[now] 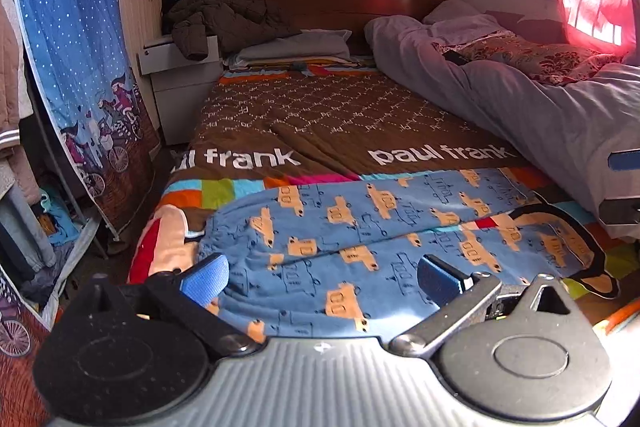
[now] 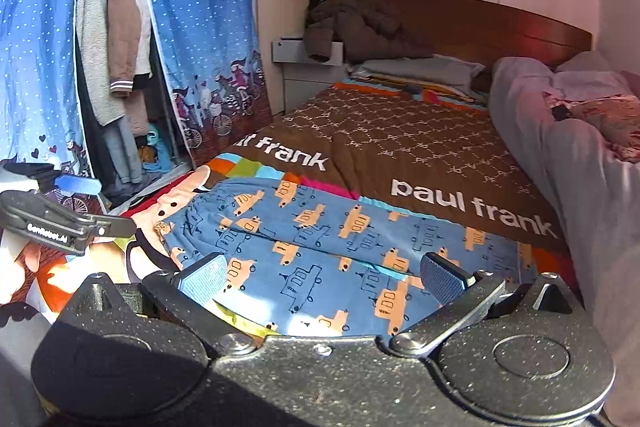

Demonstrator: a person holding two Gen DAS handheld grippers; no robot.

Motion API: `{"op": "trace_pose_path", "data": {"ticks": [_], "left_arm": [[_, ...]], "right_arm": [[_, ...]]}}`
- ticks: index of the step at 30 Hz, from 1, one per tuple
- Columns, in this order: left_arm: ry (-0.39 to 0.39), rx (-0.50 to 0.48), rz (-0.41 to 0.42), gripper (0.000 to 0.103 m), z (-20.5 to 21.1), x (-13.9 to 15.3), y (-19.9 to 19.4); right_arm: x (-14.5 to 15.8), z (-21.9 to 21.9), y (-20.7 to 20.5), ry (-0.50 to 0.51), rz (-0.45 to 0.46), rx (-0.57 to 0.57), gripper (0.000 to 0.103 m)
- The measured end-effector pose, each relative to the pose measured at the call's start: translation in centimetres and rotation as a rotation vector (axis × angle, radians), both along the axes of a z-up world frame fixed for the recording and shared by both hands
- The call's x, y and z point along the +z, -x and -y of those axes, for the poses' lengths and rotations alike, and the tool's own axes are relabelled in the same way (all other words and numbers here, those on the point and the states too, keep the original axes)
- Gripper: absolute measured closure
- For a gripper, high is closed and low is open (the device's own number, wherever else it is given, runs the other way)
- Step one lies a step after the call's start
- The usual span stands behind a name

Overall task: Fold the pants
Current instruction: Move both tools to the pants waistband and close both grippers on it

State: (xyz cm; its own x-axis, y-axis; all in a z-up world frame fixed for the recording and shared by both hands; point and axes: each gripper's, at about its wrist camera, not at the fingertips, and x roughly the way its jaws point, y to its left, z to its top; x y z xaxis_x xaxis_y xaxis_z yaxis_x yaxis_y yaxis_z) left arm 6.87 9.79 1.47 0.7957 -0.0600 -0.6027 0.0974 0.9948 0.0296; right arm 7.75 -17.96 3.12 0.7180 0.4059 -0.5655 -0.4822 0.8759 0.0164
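Blue pants (image 1: 360,227) with orange vehicle prints lie flat across the near end of the bed, also in the right wrist view (image 2: 328,247). The waistband is at the left, the legs run right. My left gripper (image 1: 320,277) is open, hovering just above the pants near the waist part. My right gripper (image 2: 324,277) is open, just above the near edge of the pants. The right gripper also shows at the right edge of the left wrist view (image 1: 622,187); the left gripper shows at the left of the right wrist view (image 2: 68,203).
The bed has a brown "paul frank" cover (image 1: 340,115). A grey duvet (image 1: 540,107) is heaped along the right side. A dark jacket (image 1: 224,15) lies on a white nightstand (image 1: 176,87). A blue fabric wardrobe (image 2: 120,47) with hanging clothes stands left.
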Motion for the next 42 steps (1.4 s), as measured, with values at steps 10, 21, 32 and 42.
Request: {"op": "trace_pose_path", "data": {"ticks": [10,21,32,42], "left_arm": [[0.011,-0.146,-0.077,0.000,-3.2,-5.6,-14.5],[-0.006,-0.377,-0.218,0.000,-7.5,-12.0,-29.0],[0.028,-0.555,-0.275,0.002,-9.0,-15.5,-35.4],[0.124,-0.663,-0.402,0.015,-10.8,-17.2,-39.8]], "right_arm": [[-4.2,-5.0,-14.0,0.125,-0.018,0.177,0.001],[-11.0,-7.1,-29.7,0.246,-0.119,0.363,0.001],[-14.8,-7.1,-39.6,0.197,-0.255,0.493,0.011],[-18.3,-9.2,-46.2,0.176,-0.412,0.665,0.038]]}}
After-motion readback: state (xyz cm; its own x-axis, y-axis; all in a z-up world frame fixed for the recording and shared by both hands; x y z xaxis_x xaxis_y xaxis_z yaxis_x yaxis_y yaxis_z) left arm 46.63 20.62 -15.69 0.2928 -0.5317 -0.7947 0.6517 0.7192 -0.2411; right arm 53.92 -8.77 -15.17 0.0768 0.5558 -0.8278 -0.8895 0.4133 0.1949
